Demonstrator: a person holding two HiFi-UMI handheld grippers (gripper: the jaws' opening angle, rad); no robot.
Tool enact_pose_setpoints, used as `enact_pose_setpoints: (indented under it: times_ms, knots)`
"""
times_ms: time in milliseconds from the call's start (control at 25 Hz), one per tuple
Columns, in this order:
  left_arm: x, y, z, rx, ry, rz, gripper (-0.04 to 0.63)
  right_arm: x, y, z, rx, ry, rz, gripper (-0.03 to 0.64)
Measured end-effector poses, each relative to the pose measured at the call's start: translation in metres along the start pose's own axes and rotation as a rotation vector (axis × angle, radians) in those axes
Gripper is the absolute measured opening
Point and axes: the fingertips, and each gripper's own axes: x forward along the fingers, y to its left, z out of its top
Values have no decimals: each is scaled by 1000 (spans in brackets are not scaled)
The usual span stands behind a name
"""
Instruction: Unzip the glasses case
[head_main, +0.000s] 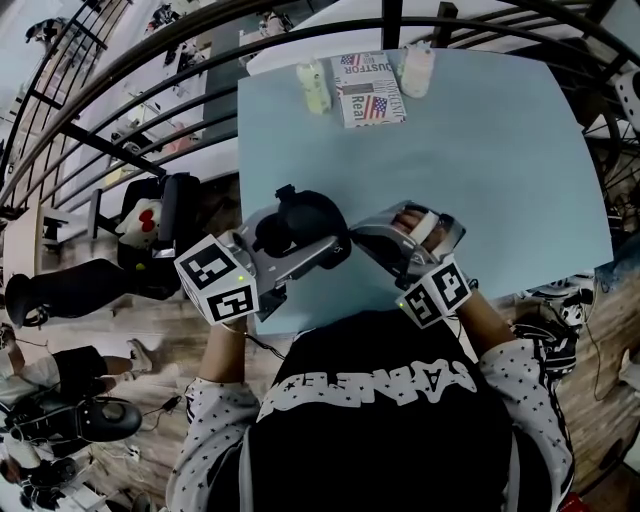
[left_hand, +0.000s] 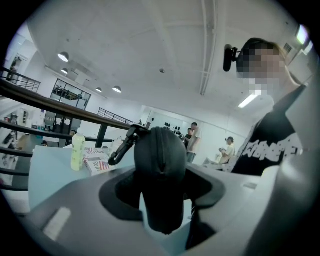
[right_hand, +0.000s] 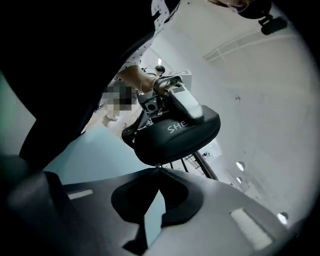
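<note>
Left tool (left_hand: 162, 192) clamps black oval glasses case (left_hand: 174, 162); right tool (right_hand: 159, 170) pinched together at its seam (left_hand: 159, 145), probably on the pull. Track the seam curve, case braced.

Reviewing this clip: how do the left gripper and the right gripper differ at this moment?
The left gripper has jaws apart, clamped on the black glasses case; the right gripper has jaws together, tips at the case's edge. The left gripper bears the case; whether the right gripper pinches anything is unclear. Both are at the near edge of the table.
</note>
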Motion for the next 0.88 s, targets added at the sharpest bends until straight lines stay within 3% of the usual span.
enact_pose_setpoints:
  times_ms: [360, 880]
  knots:
    - [4, 3, -3, -9, 25, -1, 0, 2, -4, -3, -143, 68, -10, 6]
    - [10, 6, -17, -2, 67, 4, 0, 0, -44, 2, -57, 43, -114, 5]
